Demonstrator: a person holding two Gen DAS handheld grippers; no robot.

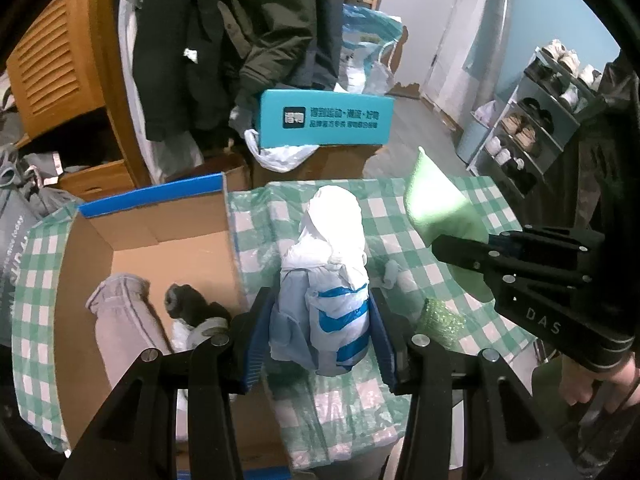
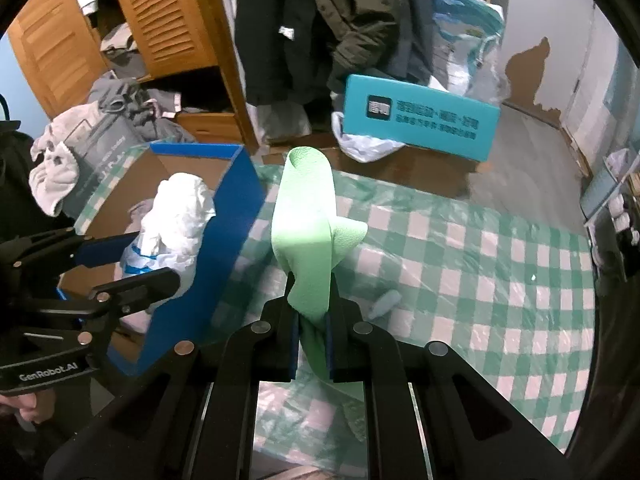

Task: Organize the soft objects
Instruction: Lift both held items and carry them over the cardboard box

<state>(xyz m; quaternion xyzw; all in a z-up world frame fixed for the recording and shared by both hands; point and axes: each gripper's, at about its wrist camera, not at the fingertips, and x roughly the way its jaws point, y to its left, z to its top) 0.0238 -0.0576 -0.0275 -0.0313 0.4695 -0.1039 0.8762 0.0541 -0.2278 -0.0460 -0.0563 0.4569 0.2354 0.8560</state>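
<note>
My left gripper point(image 1: 320, 312) is shut on a crumpled white plastic bag with blue stripes point(image 1: 324, 272) and holds it above the checked tablecloth, just right of the open cardboard box point(image 1: 192, 248). It also shows in the right wrist view point(image 2: 172, 220), near the box's blue wall point(image 2: 224, 240). My right gripper point(image 2: 312, 320) is shut on a light green cloth point(image 2: 306, 224) that stands up from the jaws; it also shows in the left wrist view point(image 1: 436, 208). In the box lie a grey garment point(image 1: 120, 312) and a dark soft item point(image 1: 188, 304).
A green-and-white checked cloth point(image 2: 460, 260) covers the table. A small pale item point(image 2: 384, 304) and a green bubble-wrap piece point(image 1: 440, 320) lie on it. A teal box point(image 1: 324, 120), hanging coats point(image 1: 240, 40), a wooden wardrobe point(image 2: 168, 16) and a shoe rack point(image 1: 536, 120) stand behind.
</note>
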